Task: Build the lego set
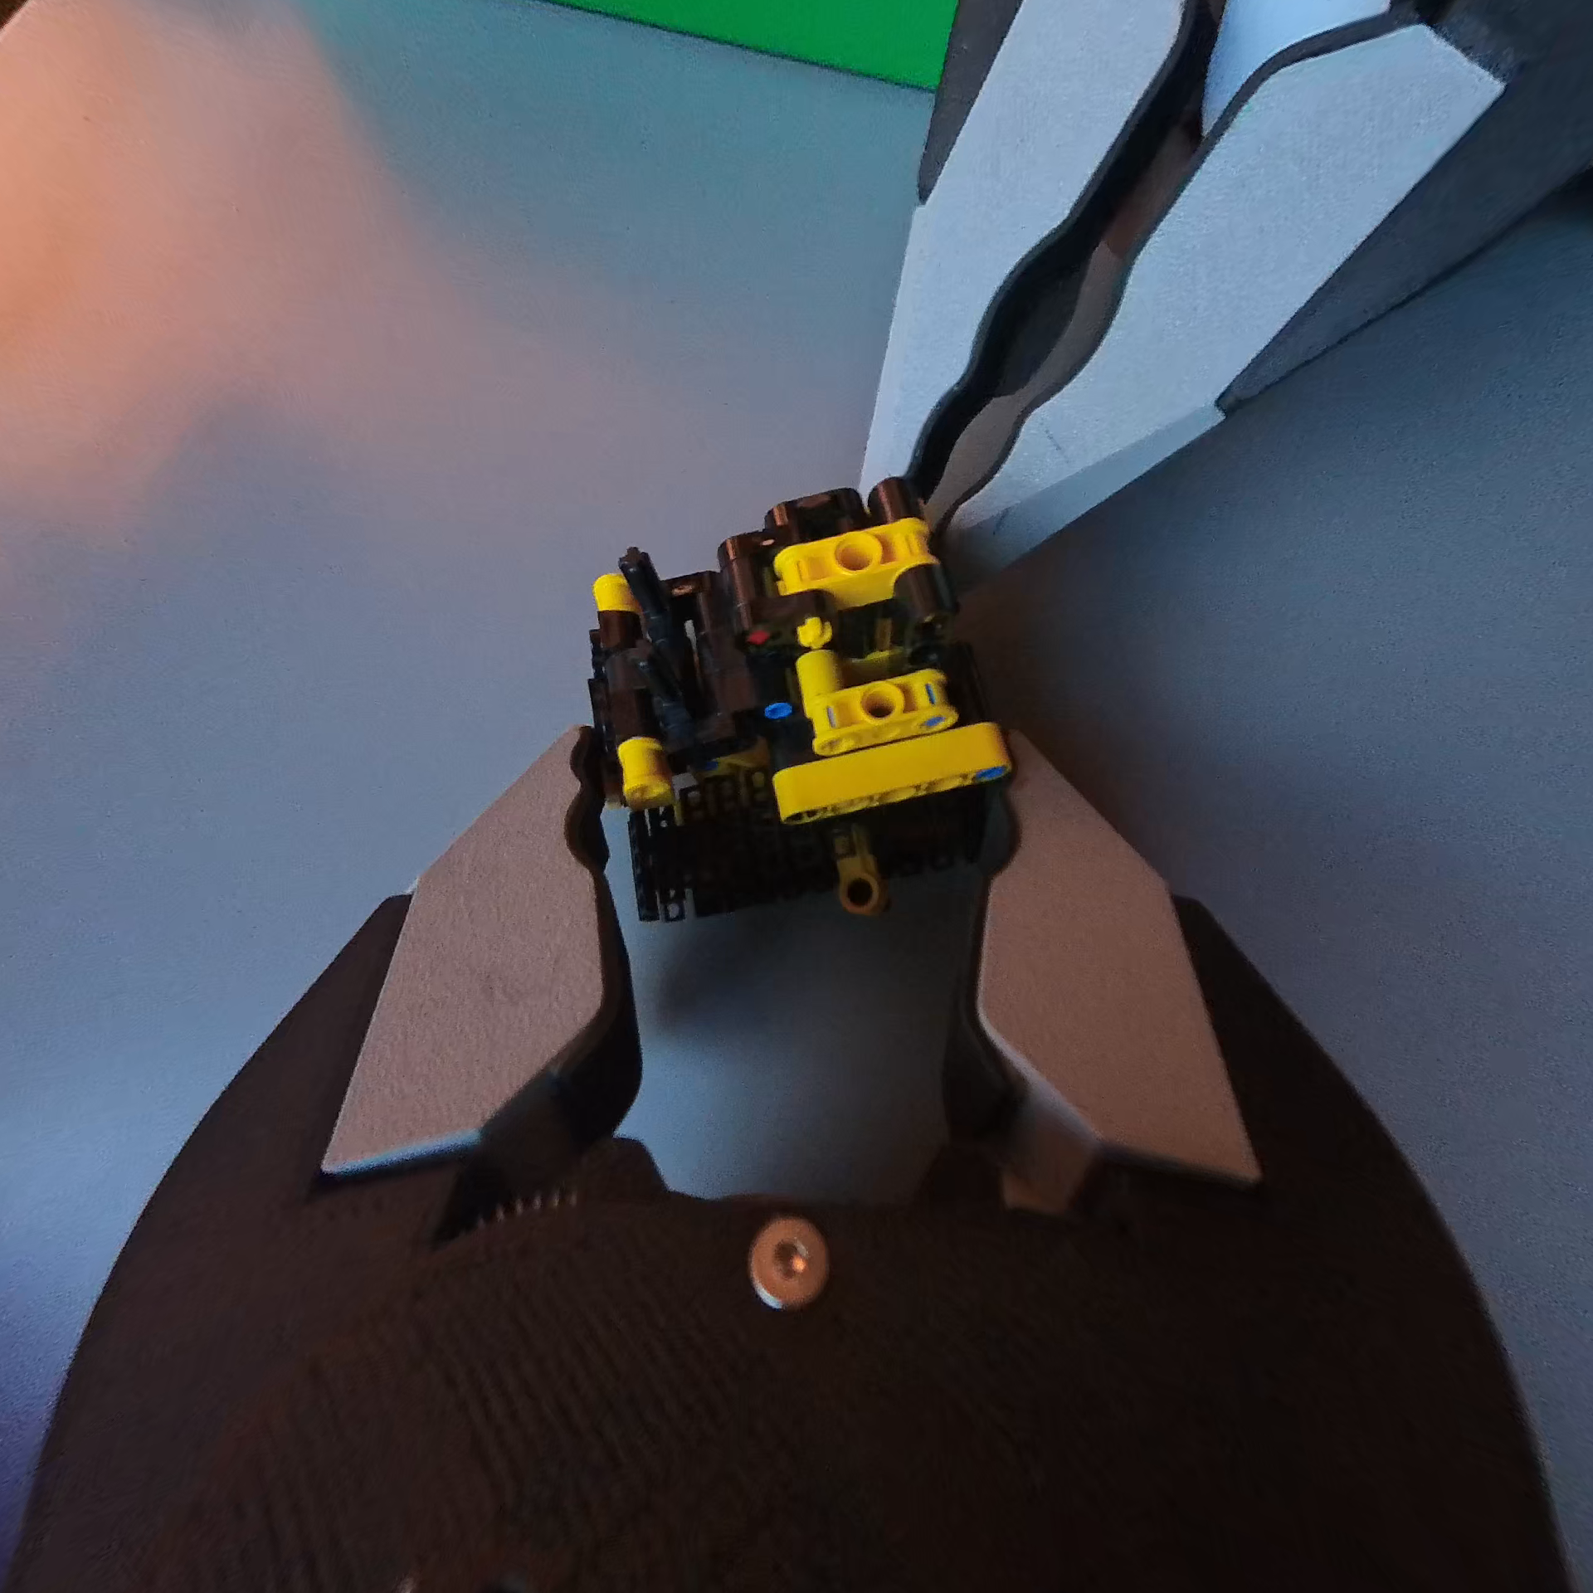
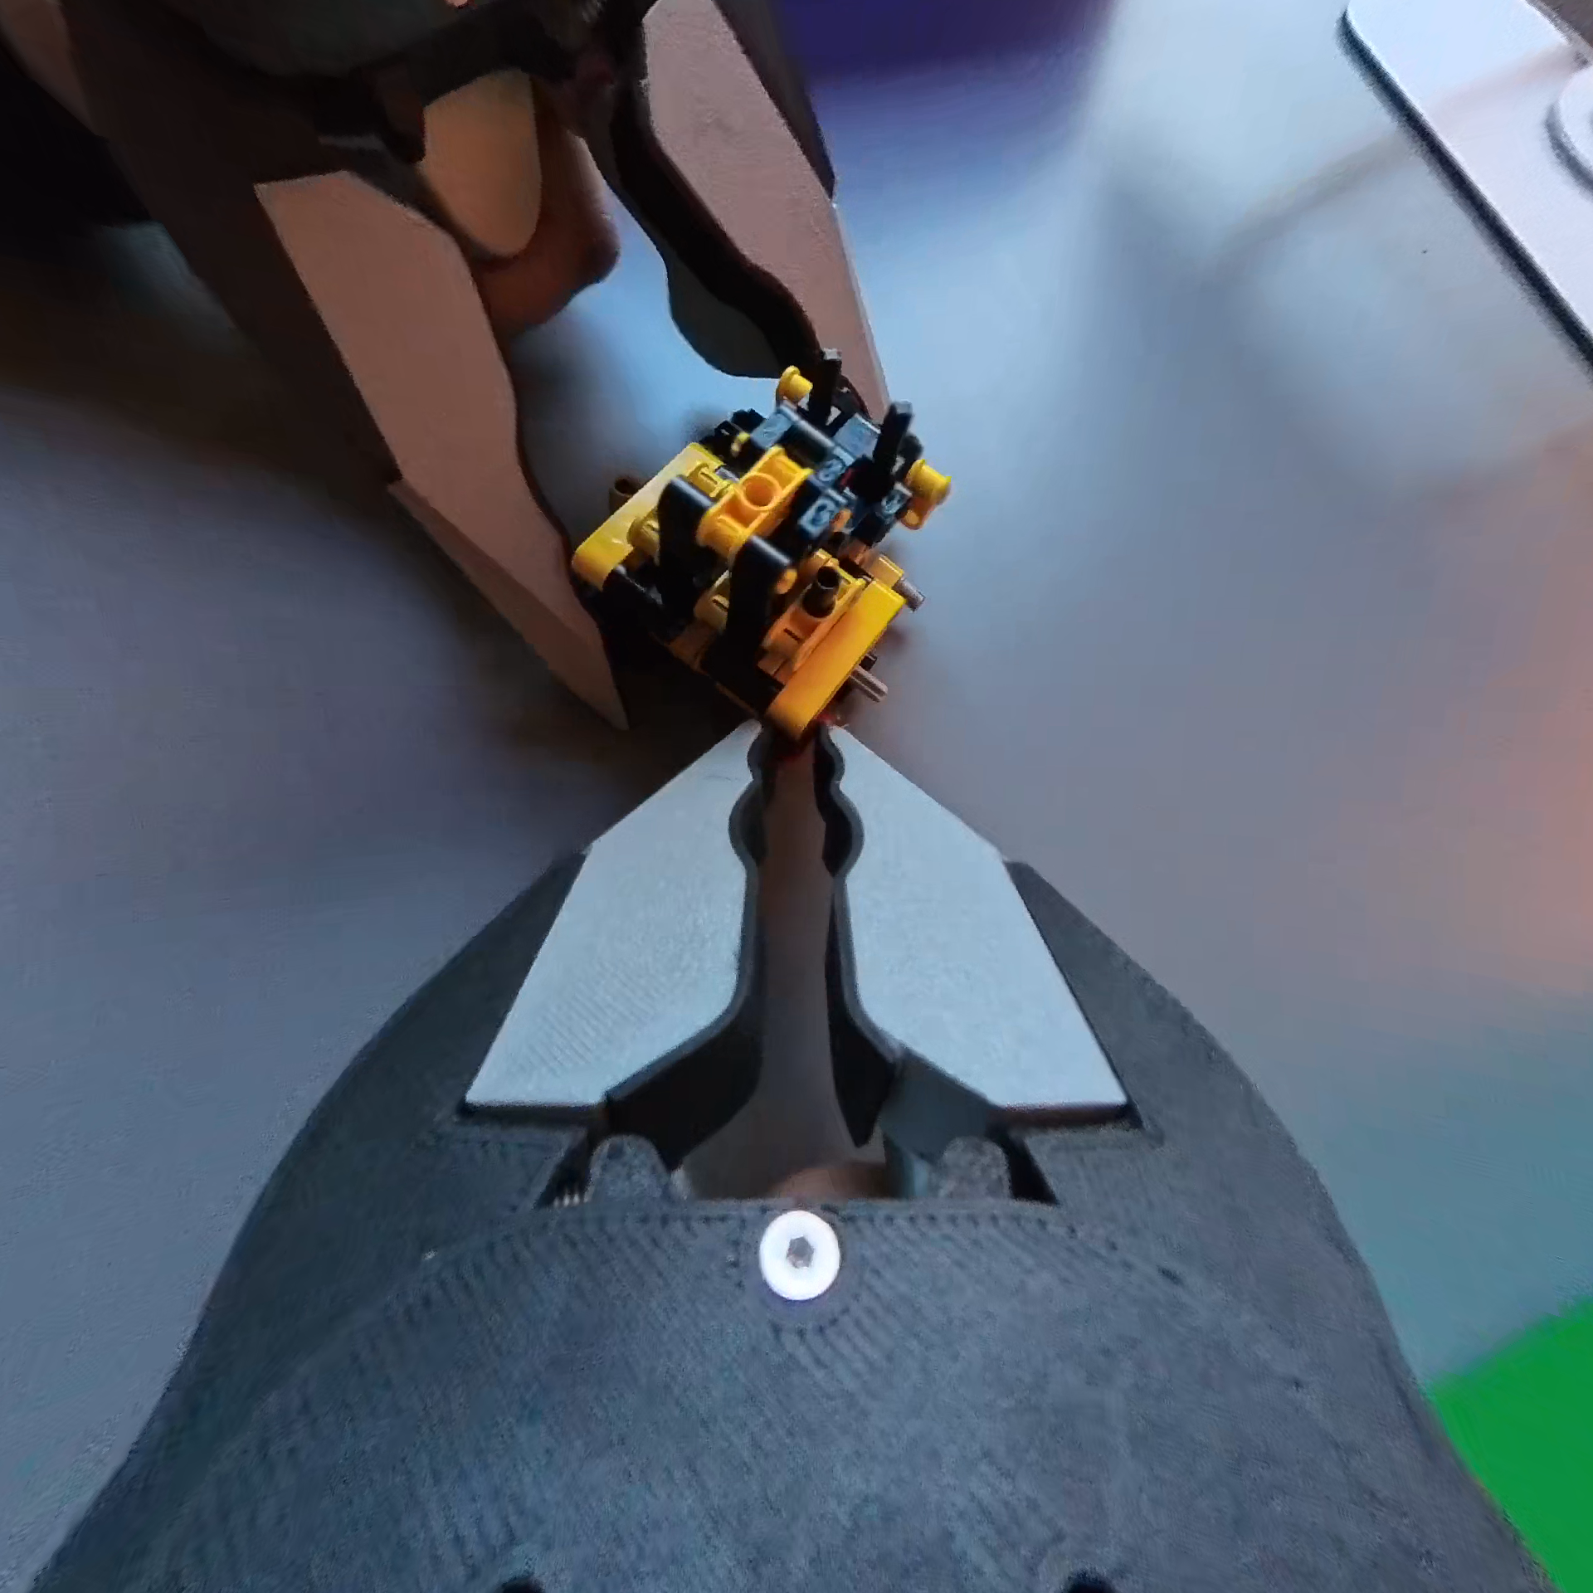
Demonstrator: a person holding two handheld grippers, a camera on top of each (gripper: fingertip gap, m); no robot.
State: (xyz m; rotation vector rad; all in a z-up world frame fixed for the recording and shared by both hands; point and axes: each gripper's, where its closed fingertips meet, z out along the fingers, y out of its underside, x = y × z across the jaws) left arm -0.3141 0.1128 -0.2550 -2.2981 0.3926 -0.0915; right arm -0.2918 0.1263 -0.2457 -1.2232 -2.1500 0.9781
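Note:
A black and yellow lego assembly (image 1: 802,698) is held just above the grey table (image 1: 345,603). My left gripper (image 1: 797,776) is shut on its dark lower block, one fingertip on each side. My right gripper (image 1: 931,509) comes in from the upper right, nearly closed, with its tips at the assembly's far end. In the right wrist view the assembly (image 2: 759,552) sits just beyond my right gripper (image 2: 791,737), whose tips pinch a small red part at the corner of a yellow beam. The left gripper (image 2: 733,534) grips the assembly from the upper left.
A green patch (image 1: 776,34) lies at the table's far edge and also shows in the right wrist view (image 2: 1517,1422). A flat white object (image 2: 1465,129) lies at the upper right. A hand (image 2: 491,172) shows behind the left gripper. Less than 4 cm separates the two grippers' tips.

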